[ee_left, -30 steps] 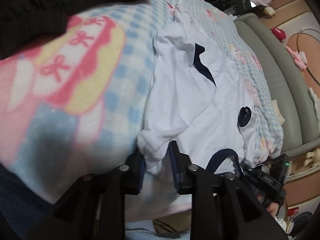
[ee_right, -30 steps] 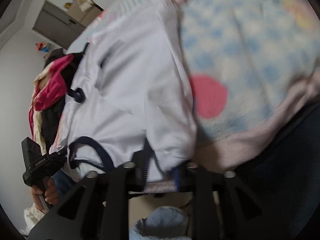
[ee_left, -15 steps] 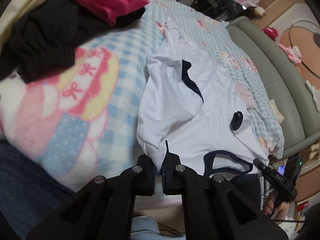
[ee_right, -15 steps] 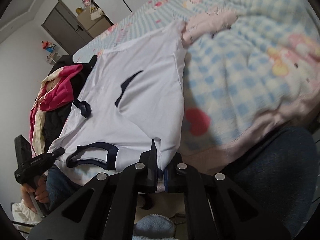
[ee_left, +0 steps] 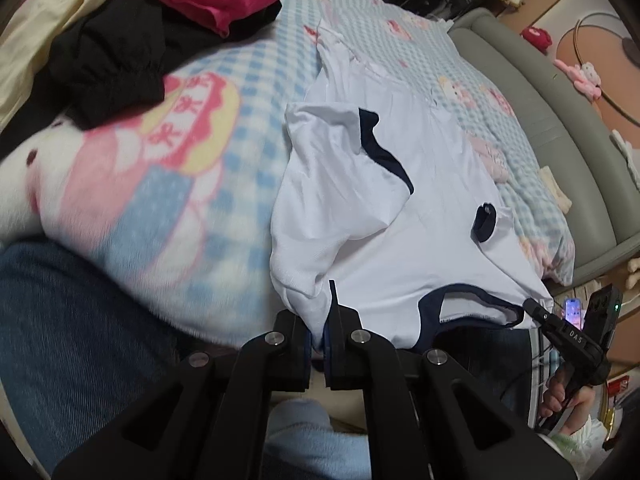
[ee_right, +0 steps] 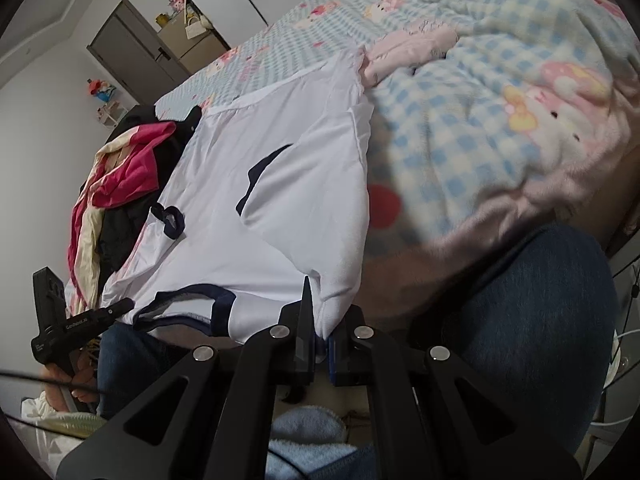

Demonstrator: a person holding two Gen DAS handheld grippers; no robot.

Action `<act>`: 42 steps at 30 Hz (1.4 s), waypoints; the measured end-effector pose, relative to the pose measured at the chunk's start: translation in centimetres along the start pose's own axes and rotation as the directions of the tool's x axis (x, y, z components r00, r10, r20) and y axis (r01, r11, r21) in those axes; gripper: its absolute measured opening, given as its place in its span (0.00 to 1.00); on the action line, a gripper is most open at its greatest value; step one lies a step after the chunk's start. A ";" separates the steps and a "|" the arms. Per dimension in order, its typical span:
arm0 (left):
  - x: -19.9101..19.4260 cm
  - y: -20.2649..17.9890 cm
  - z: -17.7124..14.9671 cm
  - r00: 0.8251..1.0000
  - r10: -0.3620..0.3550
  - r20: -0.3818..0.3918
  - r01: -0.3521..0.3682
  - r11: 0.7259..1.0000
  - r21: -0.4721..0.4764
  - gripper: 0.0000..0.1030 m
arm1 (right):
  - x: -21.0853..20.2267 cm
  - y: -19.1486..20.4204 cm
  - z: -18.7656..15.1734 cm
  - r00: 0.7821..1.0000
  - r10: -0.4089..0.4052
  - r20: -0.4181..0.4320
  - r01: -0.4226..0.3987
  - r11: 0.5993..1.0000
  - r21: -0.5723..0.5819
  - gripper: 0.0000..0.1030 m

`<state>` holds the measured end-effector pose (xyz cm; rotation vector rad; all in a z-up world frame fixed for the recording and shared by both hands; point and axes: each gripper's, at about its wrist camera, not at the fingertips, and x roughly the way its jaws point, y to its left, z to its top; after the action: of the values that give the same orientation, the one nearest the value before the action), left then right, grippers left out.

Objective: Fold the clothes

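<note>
A white T-shirt [ee_left: 400, 216] with dark navy trim lies spread on the bed [ee_left: 520, 80], on top of a blue checked blanket [ee_left: 248, 80] with pink cartoon prints, and its collar end reaches the near edge of the bed. Both sleeves are folded inward over the body of the shirt, so the navy cuffs show on the white cloth. The left gripper [ee_left: 318, 340] is closed on the shoulder corner of the T-shirt at the near edge of the bed, with the white cloth pinched between its two fingers. The right gripper [ee_right: 320, 344] is clamped on the other shoulder corner in the same way, also at the near edge. The navy collar [ee_left: 472, 304] hangs between the two grippers, just over the edge. In the left wrist view the right gripper [ee_left: 532, 307] appears at the right, touching the corner of the shirt. Toward the far left side of the bed lies a pile of clothes [ee_left: 168, 12] in black, pink-red and pale yellow, well apart from the T-shirt. The person's legs in blue jeans [ee_right: 532, 312] are seen below the edge of the bed
</note>
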<state>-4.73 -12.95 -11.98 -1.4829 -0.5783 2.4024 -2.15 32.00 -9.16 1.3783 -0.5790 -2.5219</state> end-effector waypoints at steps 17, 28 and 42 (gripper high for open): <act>5.6 -3.2 18.5 0.999 -0.038 0.033 0.034 0.995 0.090 0.07 | 4.2 2.1 13.1 0.991 0.093 0.093 -0.091 0.995 -0.030 0.04; 6.1 1.5 18.8 0.993 -0.075 0.086 0.080 0.995 -0.051 0.58 | 7.8 -1.2 16.8 0.992 0.085 0.098 -0.095 0.990 0.107 0.50; 10.3 1.6 14.6 0.982 -0.187 -0.016 0.185 0.977 -0.104 0.25 | 10.7 -2.0 12.9 1.000 0.009 -0.003 -0.009 0.998 0.066 0.57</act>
<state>-22.36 -12.93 -15.03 -1.4279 -0.8075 2.2377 -18.78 32.97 -11.88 1.3984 -0.6725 -2.5142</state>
